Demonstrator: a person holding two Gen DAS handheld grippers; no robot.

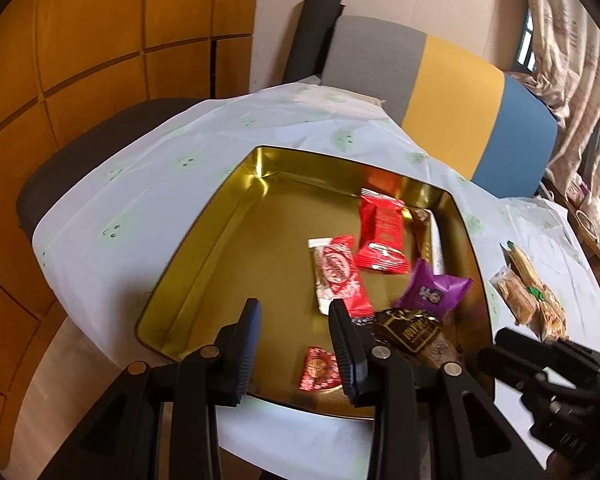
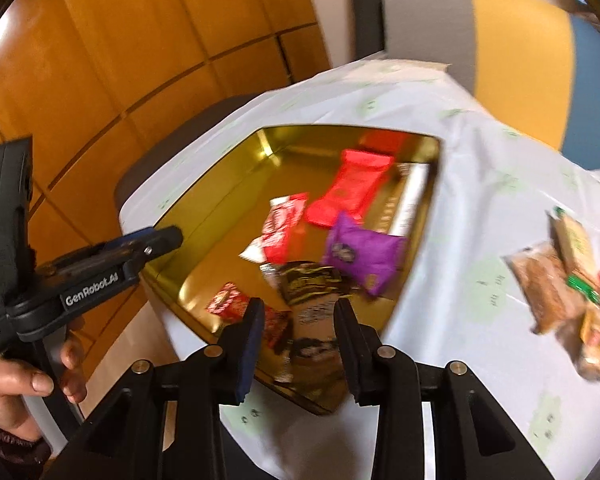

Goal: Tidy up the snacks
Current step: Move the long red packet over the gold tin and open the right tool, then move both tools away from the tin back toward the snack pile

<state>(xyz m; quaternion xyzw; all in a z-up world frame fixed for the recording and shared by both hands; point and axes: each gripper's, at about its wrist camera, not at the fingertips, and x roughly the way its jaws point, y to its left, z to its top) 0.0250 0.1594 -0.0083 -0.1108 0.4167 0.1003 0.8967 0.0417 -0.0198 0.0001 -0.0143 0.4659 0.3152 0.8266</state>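
A gold tin tray (image 1: pixel 204 248) (image 2: pixel 204 216) sits on the white cloth and holds several snacks: a red pack (image 1: pixel 382 232) (image 2: pixel 348 194), a red-and-white pack (image 1: pixel 338 274) (image 2: pixel 278 228), a purple pack (image 1: pixel 434 290) (image 2: pixel 362 256), a dark brown-gold pack (image 1: pixel 414 332) (image 2: pixel 306 280) and a small red pack (image 1: pixel 318 370) (image 2: pixel 226 302). My left gripper (image 1: pixel 294 344) is open and empty above the tray's near edge. My right gripper (image 2: pixel 298 340) is open and empty above the tray's near corner. Several clear-wrapped biscuit packs (image 1: pixel 528 296) (image 2: pixel 568 296) lie on the cloth right of the tray.
The table wears a white cloth with green prints (image 1: pixel 148 168) (image 2: pixel 480 200). A grey, yellow and blue chair back (image 1: pixel 440 92) stands behind it. Orange wall panels (image 1: pixel 80 40) lie left. The left gripper also shows in the right wrist view (image 2: pixel 164 240).
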